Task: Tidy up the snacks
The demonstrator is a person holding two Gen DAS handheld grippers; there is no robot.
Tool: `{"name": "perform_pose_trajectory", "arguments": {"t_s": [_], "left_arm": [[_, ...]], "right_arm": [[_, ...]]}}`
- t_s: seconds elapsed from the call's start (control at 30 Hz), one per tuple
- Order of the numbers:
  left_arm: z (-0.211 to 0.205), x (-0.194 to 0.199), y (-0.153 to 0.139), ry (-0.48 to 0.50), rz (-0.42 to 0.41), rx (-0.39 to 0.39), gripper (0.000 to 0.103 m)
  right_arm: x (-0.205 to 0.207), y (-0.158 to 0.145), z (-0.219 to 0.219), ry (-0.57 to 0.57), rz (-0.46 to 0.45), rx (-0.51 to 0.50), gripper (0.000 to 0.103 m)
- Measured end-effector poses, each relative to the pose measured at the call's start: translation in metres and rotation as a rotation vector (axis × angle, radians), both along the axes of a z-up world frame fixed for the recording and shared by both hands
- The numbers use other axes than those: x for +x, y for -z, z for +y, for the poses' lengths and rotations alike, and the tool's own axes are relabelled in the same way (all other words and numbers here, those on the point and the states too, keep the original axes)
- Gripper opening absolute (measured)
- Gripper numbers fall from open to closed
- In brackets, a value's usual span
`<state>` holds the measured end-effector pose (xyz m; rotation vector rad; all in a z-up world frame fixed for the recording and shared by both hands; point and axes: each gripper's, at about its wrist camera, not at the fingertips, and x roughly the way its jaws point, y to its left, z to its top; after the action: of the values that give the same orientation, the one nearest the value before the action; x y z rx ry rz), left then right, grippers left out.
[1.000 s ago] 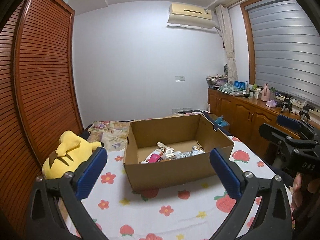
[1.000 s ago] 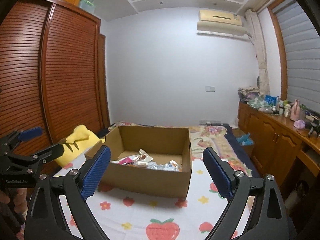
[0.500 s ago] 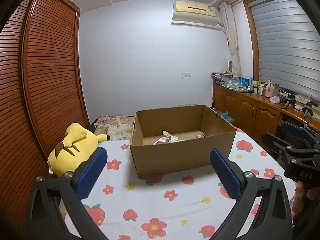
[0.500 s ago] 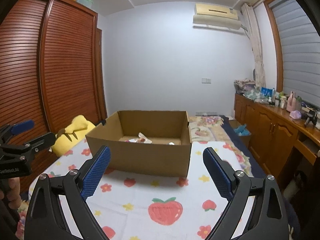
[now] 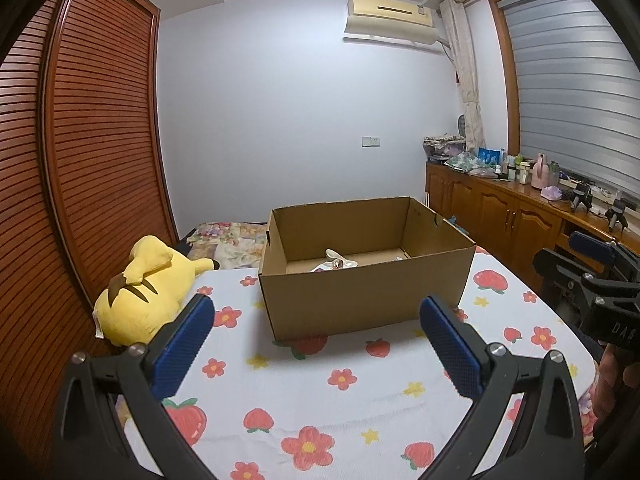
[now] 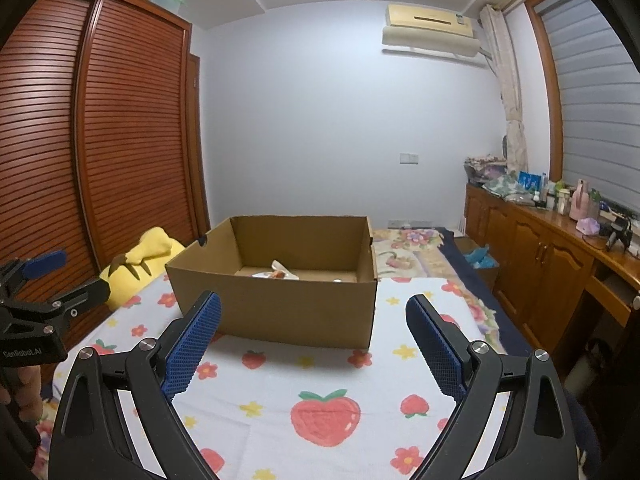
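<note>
From the left wrist view, the left gripper (image 5: 316, 328) is seen with its jaws spread wide and nothing held between them. The cardboard box (image 5: 360, 280) is now viewed from lower and further back than a second ago, so that most of its contents have been hidden by the near wall; only a few snack packets (image 5: 334, 265) are glimpsed on its floor. The yellow plush toy (image 5: 144, 292) is left lying beside the box on the strawberry-print sheet (image 5: 320, 392).

From the right wrist view, the right gripper (image 6: 314, 340) is likewise shown wide apart and empty, pulled back from the box (image 6: 280, 292). One pale snack wrapper (image 6: 278, 272) is made out inside. Both tools having been withdrawn with nothing carried, it is judged that the snacks are settled in the box and the task is at or near its end.
</note>
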<state>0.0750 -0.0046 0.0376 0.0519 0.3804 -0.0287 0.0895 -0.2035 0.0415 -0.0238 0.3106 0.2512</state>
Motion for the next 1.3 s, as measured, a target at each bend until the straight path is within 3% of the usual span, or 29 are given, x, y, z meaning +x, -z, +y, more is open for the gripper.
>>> {"name": "perform_pose_trajectory", "arguments": {"t_s": [1.3], "left_arm": [[0.0, -0.012, -0.006, 0.009, -0.013, -0.014, 0.103]], "right_arm": [[-0.005, 0.0, -0.005, 0.006, -0.008, 0.008, 0.095]]}}
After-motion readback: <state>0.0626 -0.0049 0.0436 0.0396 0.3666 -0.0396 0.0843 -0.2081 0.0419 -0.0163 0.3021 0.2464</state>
